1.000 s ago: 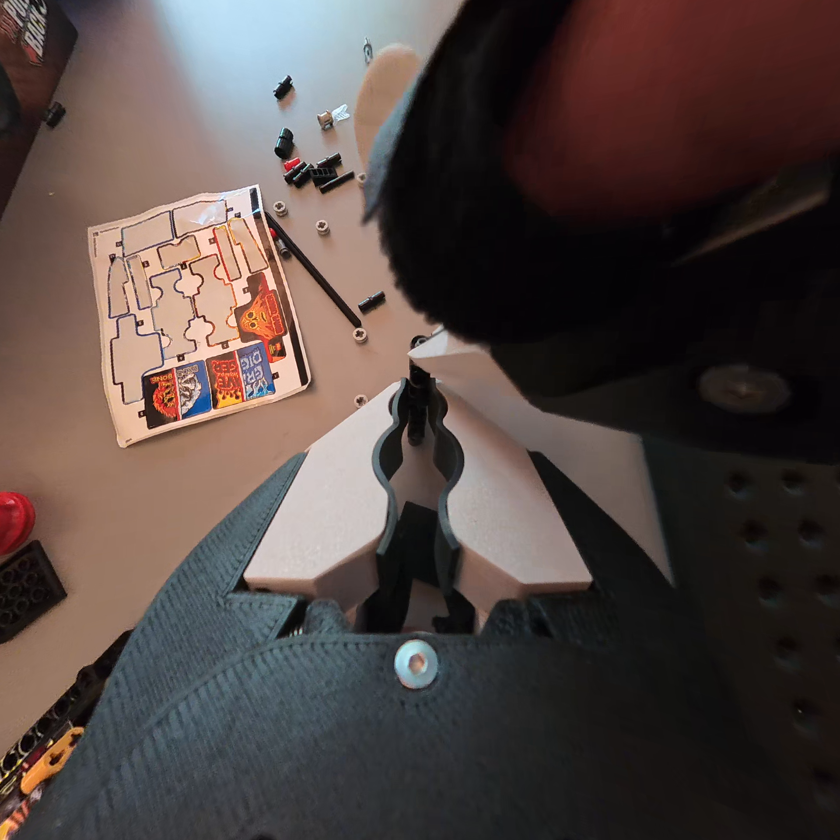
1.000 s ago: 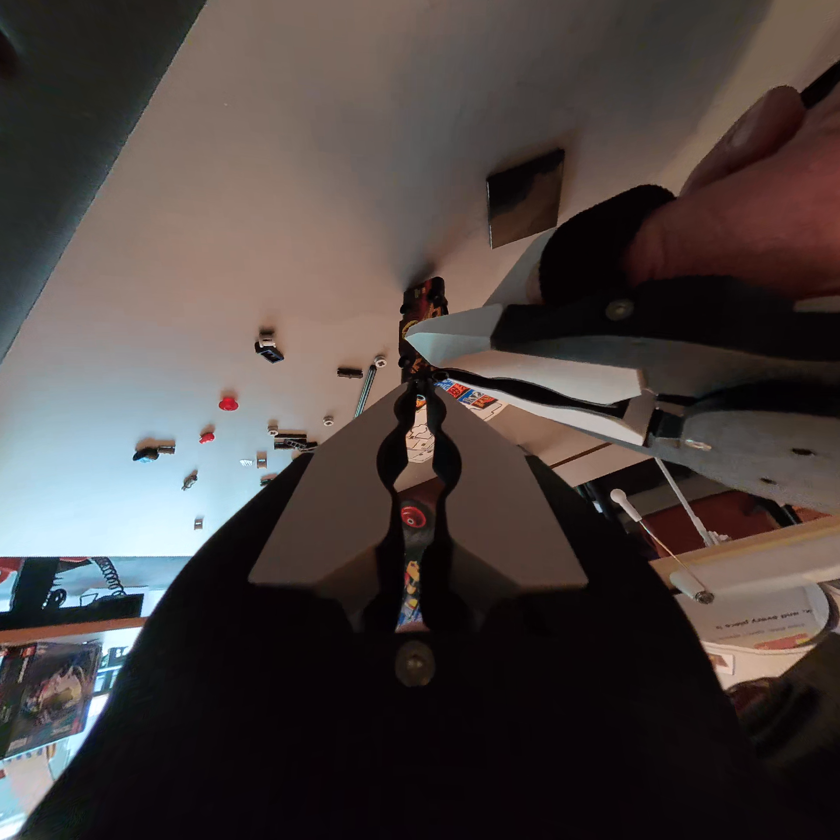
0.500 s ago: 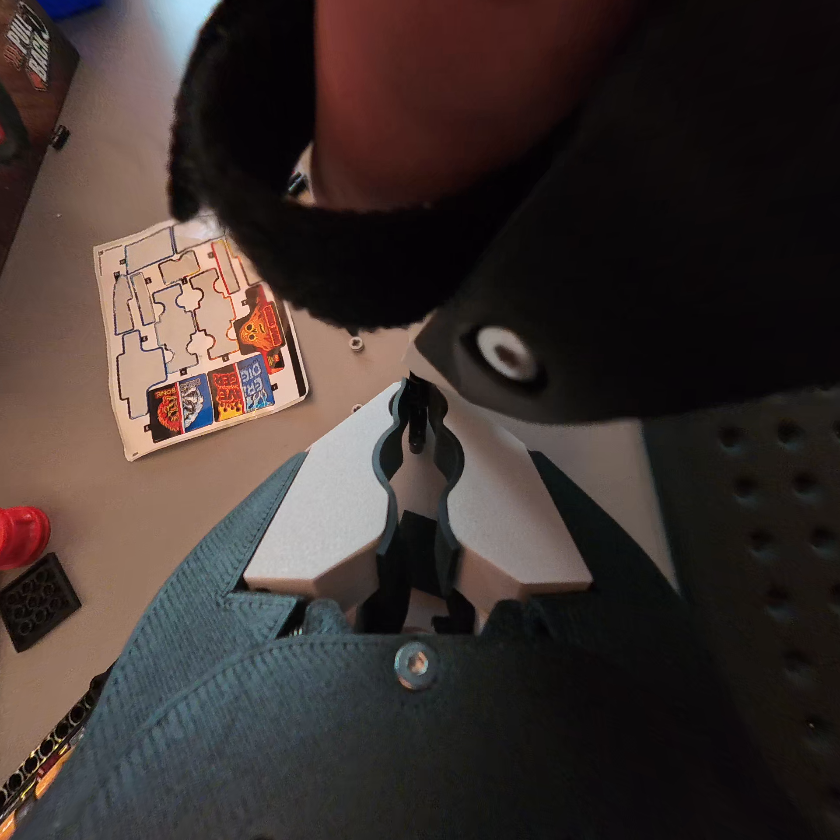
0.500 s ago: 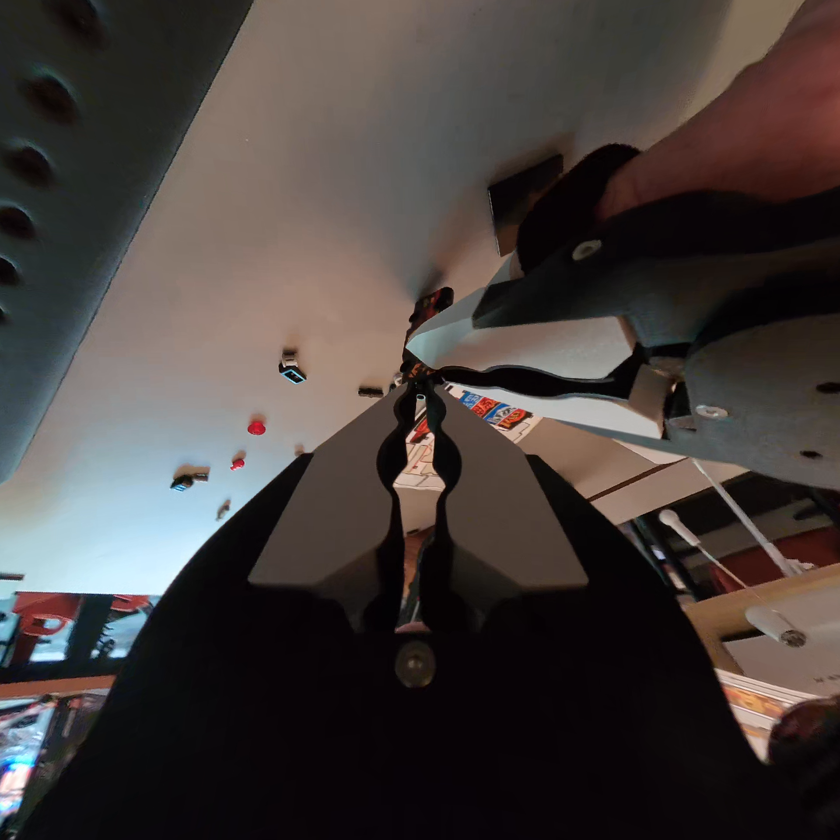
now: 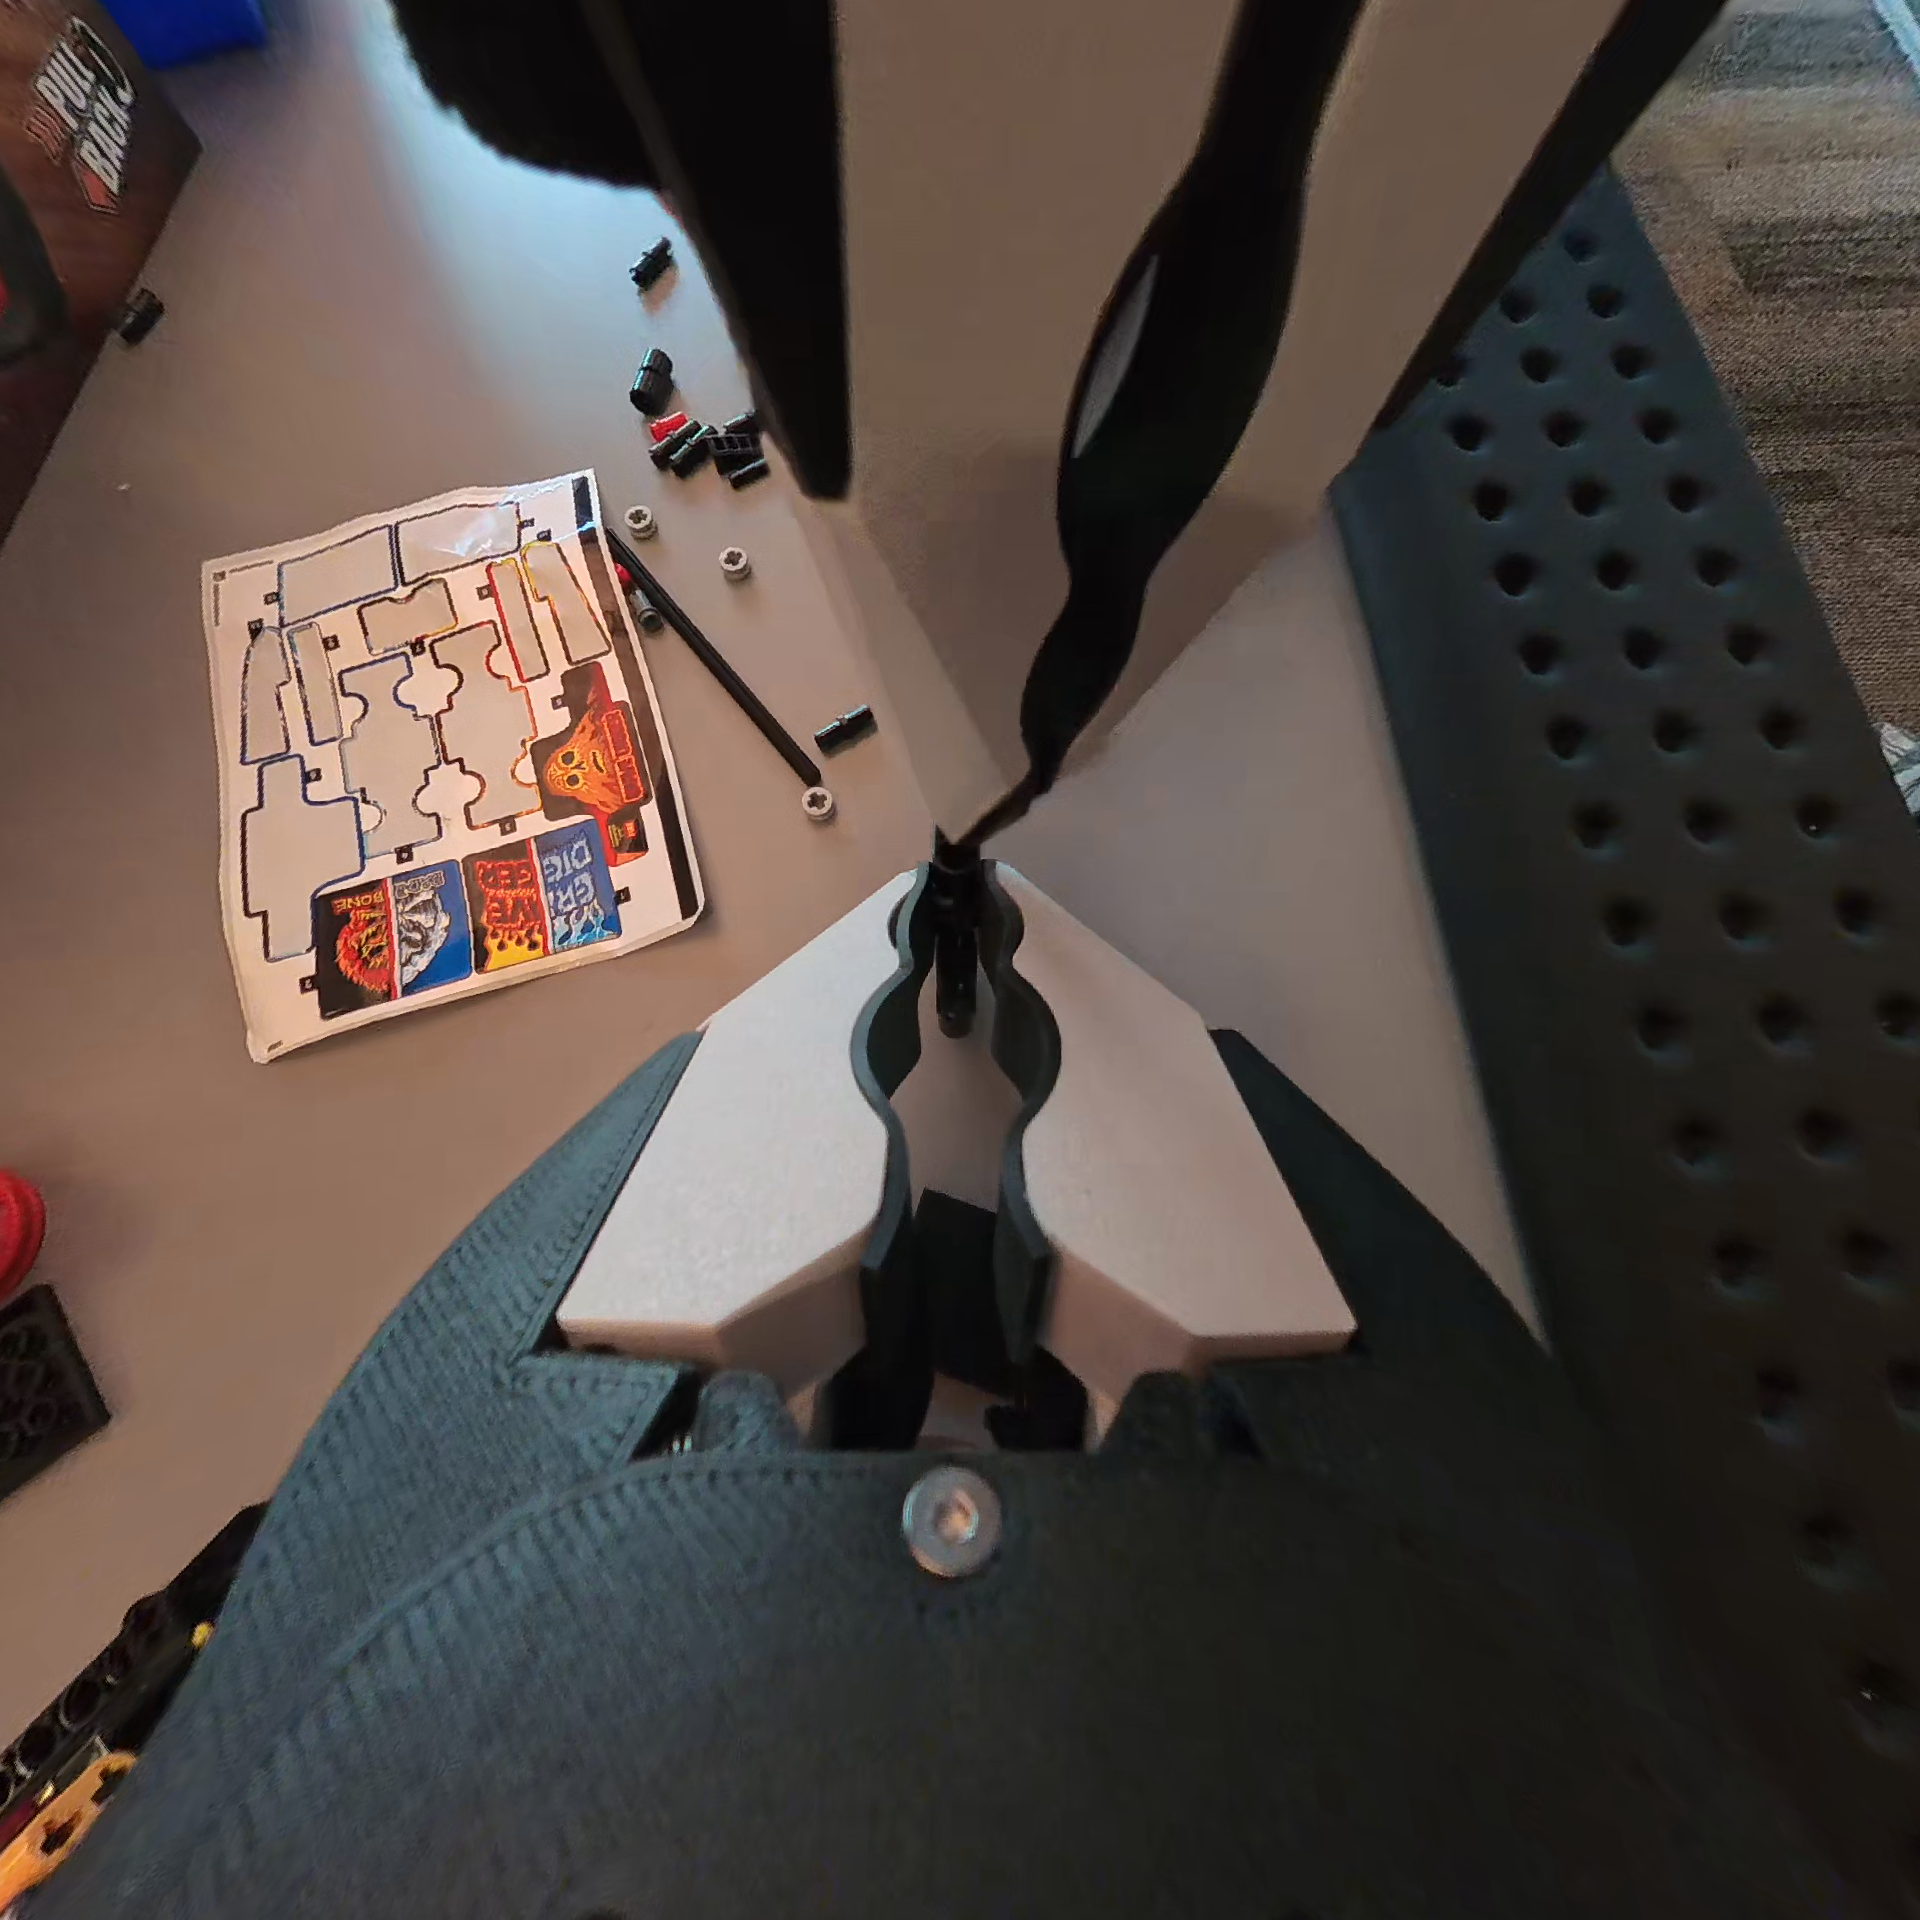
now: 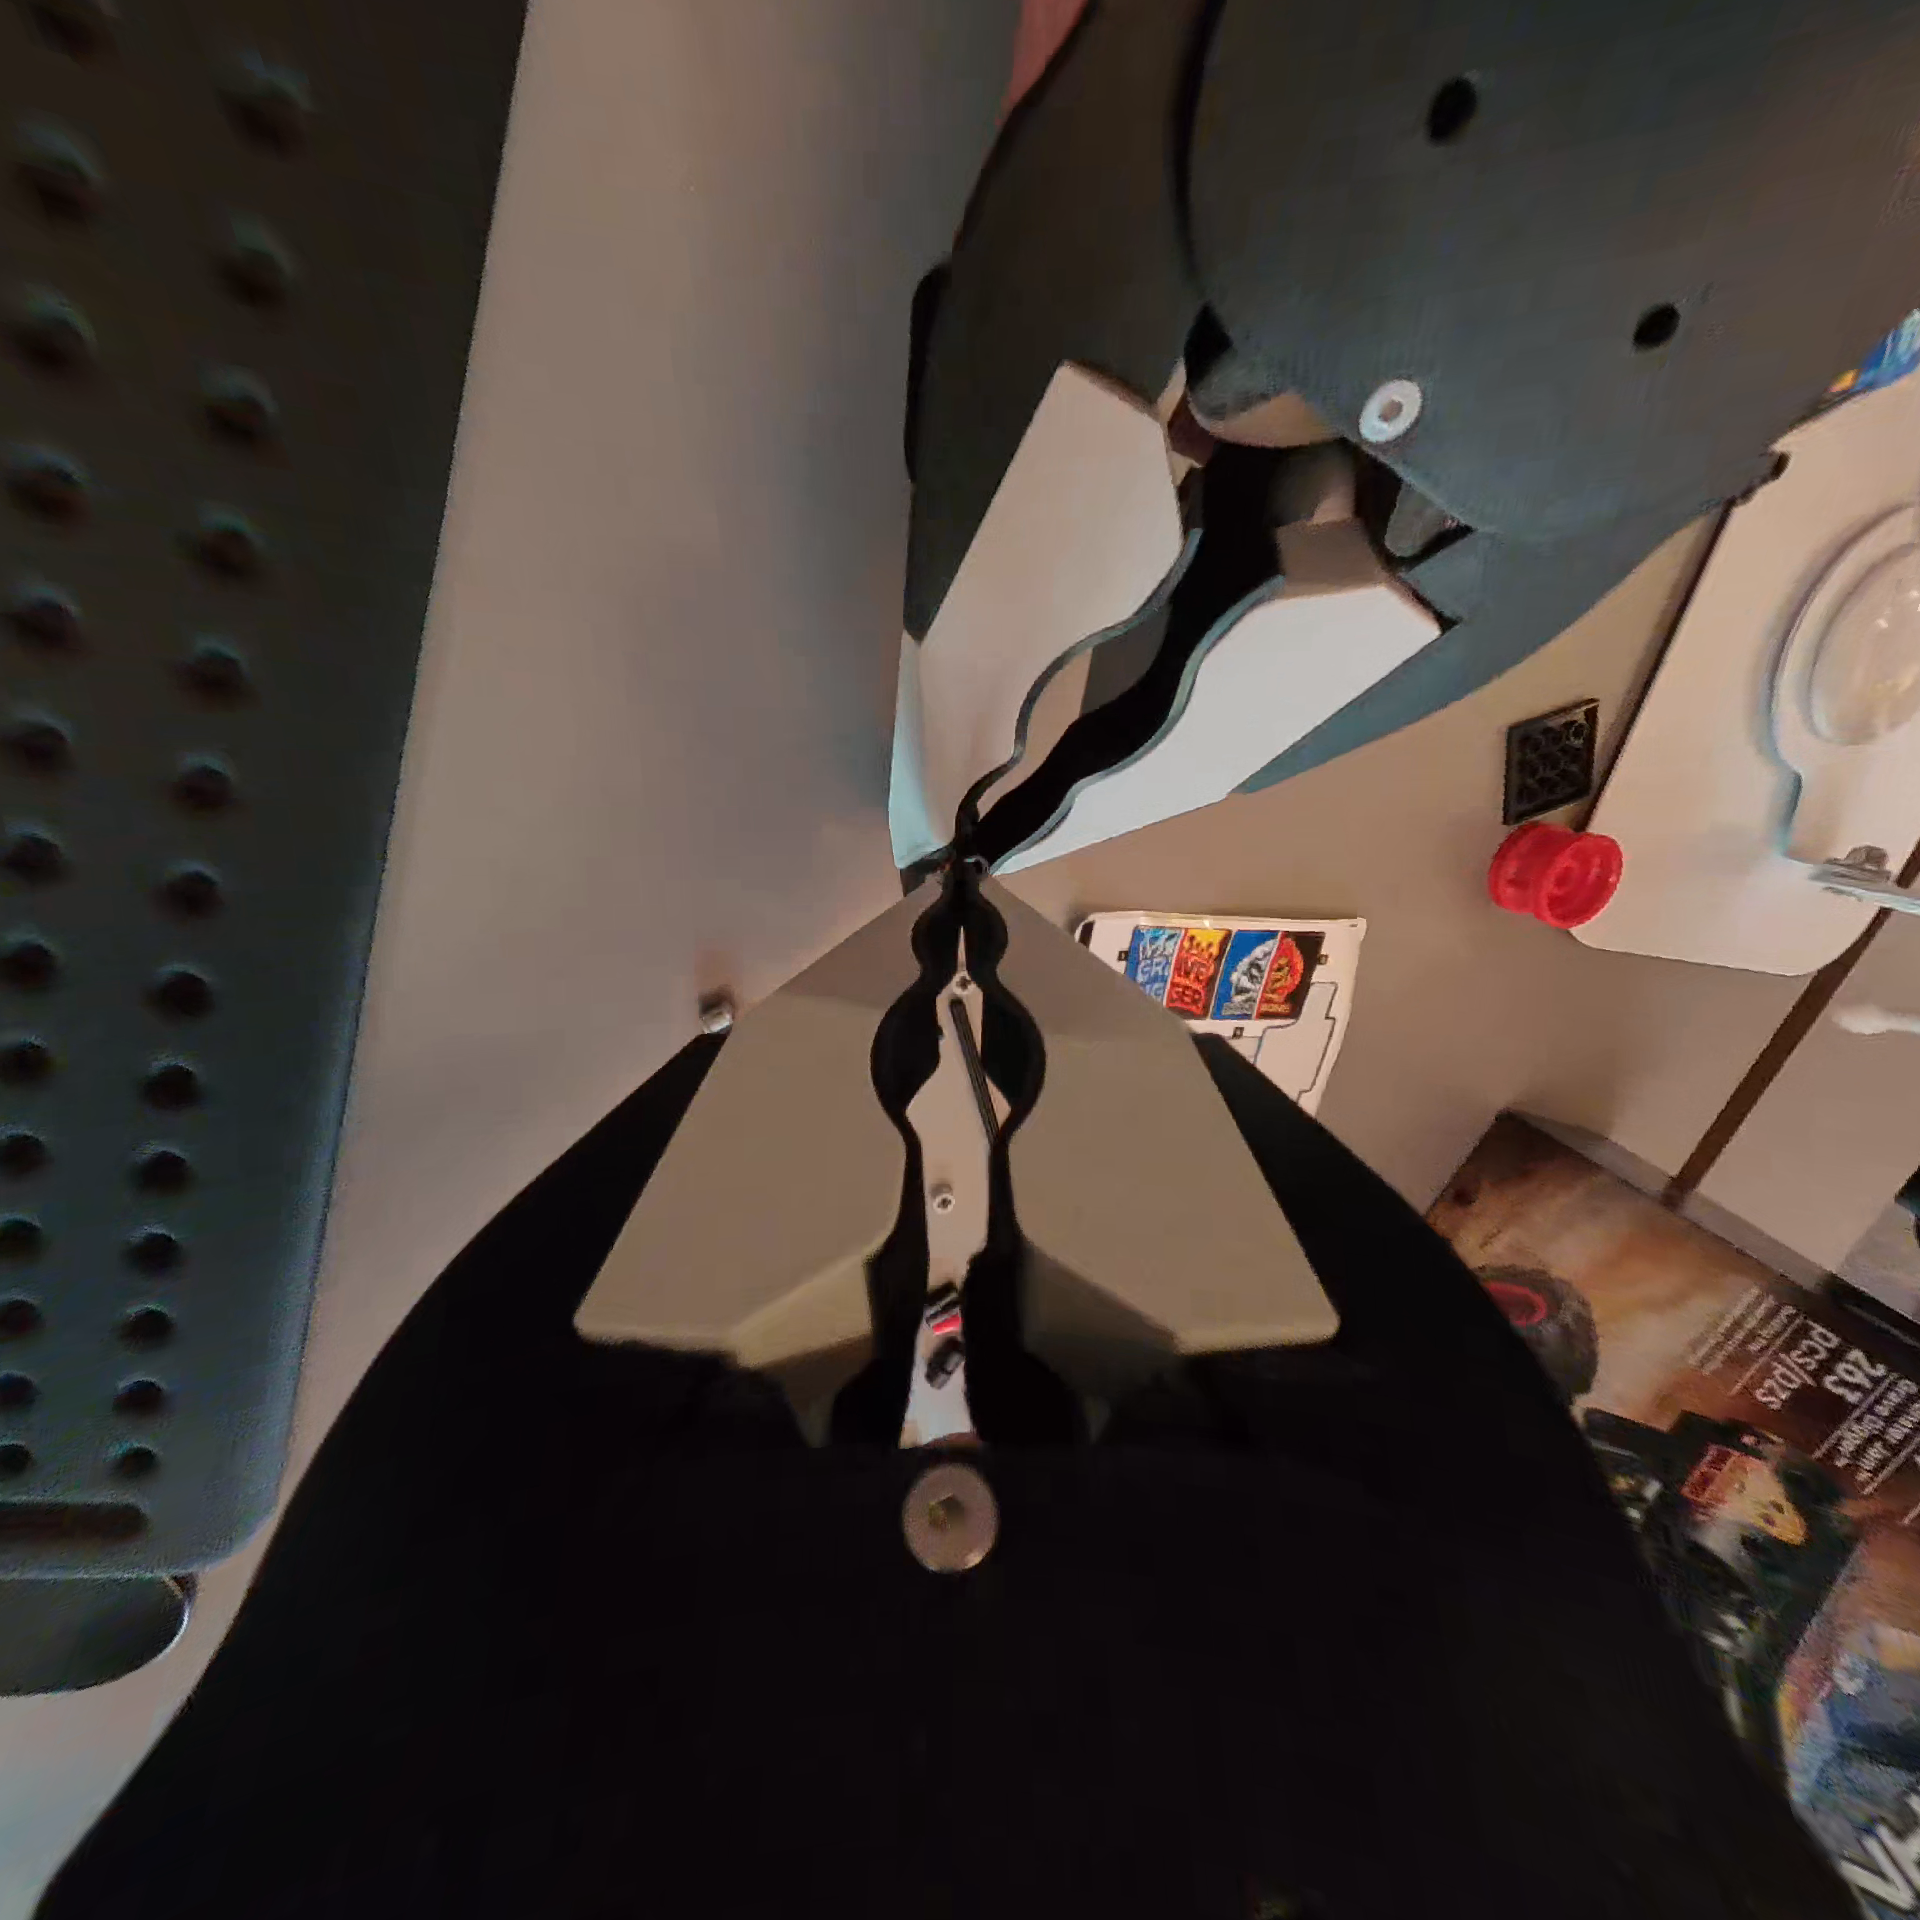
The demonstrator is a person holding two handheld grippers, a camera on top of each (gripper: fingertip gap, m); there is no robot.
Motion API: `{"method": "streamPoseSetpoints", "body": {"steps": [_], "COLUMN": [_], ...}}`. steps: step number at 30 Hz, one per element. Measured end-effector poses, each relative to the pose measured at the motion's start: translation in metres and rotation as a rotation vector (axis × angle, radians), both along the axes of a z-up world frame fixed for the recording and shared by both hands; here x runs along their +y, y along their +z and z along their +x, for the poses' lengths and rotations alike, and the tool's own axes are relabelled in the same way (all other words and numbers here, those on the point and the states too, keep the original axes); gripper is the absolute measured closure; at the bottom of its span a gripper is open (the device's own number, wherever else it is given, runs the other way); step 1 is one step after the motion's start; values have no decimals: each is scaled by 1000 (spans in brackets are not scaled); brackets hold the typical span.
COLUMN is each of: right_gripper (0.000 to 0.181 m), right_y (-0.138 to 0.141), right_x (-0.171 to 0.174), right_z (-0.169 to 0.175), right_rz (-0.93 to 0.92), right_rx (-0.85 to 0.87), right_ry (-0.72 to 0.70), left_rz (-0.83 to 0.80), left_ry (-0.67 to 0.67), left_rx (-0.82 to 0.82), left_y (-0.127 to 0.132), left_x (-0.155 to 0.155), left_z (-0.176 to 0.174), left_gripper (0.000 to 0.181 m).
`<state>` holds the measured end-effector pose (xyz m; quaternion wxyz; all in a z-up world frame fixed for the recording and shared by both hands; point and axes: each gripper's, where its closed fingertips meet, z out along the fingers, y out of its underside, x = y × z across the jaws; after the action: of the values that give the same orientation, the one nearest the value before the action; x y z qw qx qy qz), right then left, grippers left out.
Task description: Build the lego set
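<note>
In the left wrist view, a red wheel piece [image 5: 16, 1226] sits at the far left edge above a black plate [image 5: 36, 1382]; the sticker sheet [image 5: 436, 758] lies left of centre on the grey surface [image 5: 343, 312], with a long black axle [image 5: 717, 665] and small loose pins [image 5: 707, 442] just right of it. At centre, the left tool [image 5: 954, 914] is clamped on a small black pin [image 5: 954, 966]. The right tool [image 5: 971, 831] comes down from the top, tip to tip with it. In the right wrist view the right tool's jaws sit together at the tips; whether they grip anything, I cannot tell
</note>
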<state>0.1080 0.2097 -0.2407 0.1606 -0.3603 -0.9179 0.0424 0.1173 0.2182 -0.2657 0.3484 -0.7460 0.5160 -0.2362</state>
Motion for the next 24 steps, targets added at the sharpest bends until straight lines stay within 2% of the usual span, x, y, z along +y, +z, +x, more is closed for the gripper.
{"method": "streamPoseSetpoints", "body": {"steps": [18,24], "right_gripper": [181,181], "right_y": [-2,25], "right_x": [4,25], "right_z": [2,15], "right_rz": [-99,-145], "right_rx": [44,179], "right_ry": [-52,-225], "left_rz": [0,-56], "left_ry": [2,3], "left_rx": [-7,-53], "left_y": [0,0], "left_x": [0,-1], "left_z": [-1,-2], "left_gripper": [175,175]}}
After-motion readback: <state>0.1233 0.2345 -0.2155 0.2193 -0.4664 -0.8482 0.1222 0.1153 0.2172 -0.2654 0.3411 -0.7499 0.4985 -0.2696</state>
